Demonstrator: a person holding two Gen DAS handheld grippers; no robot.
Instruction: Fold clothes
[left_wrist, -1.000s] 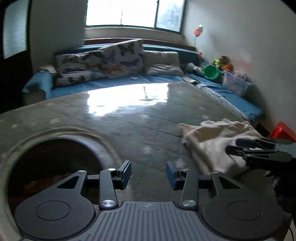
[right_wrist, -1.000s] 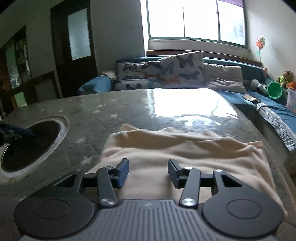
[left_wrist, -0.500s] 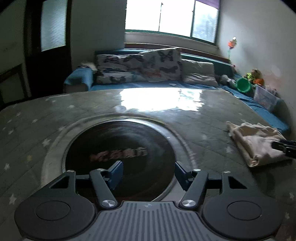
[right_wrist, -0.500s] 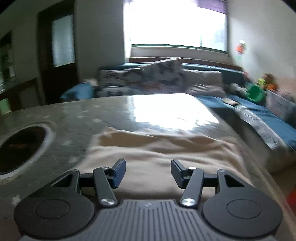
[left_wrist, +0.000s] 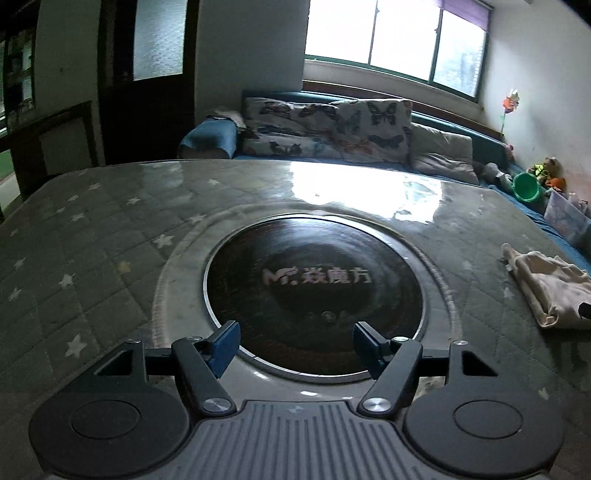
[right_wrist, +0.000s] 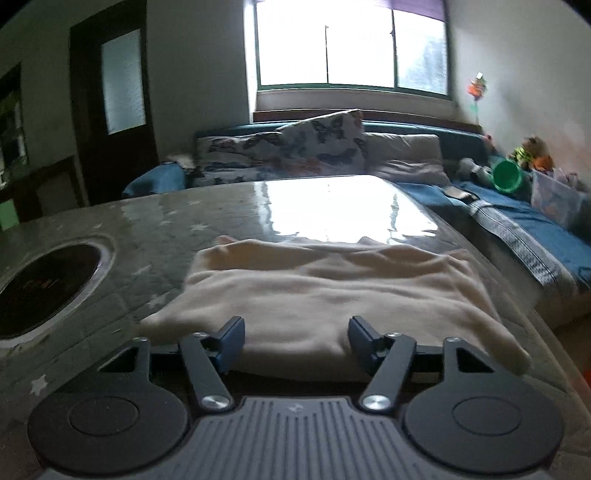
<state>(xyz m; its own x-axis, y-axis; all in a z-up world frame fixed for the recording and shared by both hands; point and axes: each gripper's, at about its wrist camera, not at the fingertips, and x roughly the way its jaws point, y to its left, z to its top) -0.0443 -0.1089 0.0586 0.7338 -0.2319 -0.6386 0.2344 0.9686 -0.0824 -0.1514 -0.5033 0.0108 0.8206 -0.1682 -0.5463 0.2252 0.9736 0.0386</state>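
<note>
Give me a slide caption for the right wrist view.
Open right claw poised at the near edge of a cream garment lying folded on the star-patterned table.

Daylight enters through the window (right_wrist: 351, 44), which is blown out to white, and throws a strong glare patch on the glossy tabletop (right_wrist: 332, 210). The room's left side is dim. Fisheye bending curves the edges, with dark corners; the right wrist view is slightly blurred.

R tongs (right_wrist: 296, 341) spread wide, empty, over near edge of cream cloth (right_wrist: 325, 291) lying flat on surface (right_wrist: 155, 236); dark disc (right_wrist: 40, 284) at 9 o'clock.
</note>
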